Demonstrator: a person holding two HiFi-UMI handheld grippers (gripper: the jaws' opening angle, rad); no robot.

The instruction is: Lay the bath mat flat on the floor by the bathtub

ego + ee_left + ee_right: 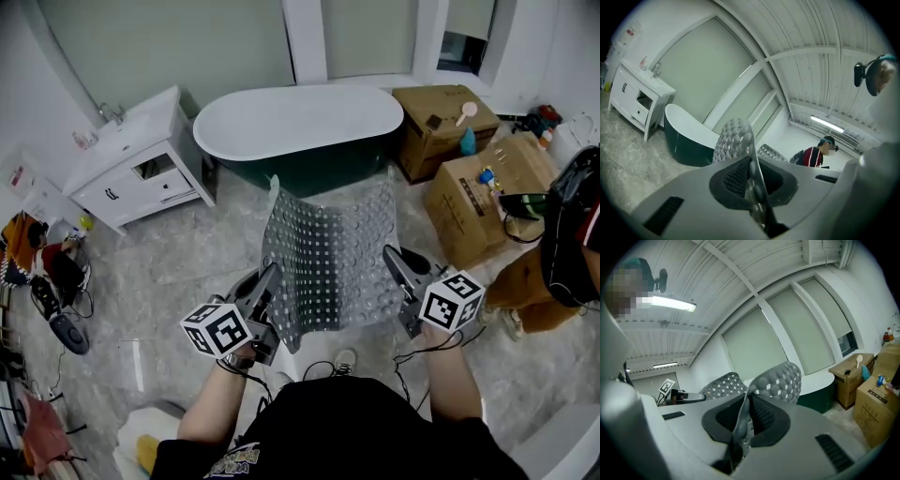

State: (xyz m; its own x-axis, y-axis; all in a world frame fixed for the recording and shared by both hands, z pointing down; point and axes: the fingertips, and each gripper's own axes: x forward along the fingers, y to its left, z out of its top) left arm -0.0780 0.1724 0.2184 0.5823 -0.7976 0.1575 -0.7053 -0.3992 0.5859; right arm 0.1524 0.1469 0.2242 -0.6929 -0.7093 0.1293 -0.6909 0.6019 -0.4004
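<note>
Bath mat (333,258) hung off the floor (216,248), near corners pinched by left hand-held gripper (270,277) and right hand-held gripper (389,255), both clamped on it. Nothing laid yet: lowering and flattening by the bathtub (300,122) remained. Cardboard boxes (464,220) beyond looked closed, small items on top.

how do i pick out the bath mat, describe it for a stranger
Find the dark green, white-rimmed bathtub. In front of it the bath mat hangs between the left gripper and right gripper. It alone is translucent grey, studded with bumps and square holes.
</note>
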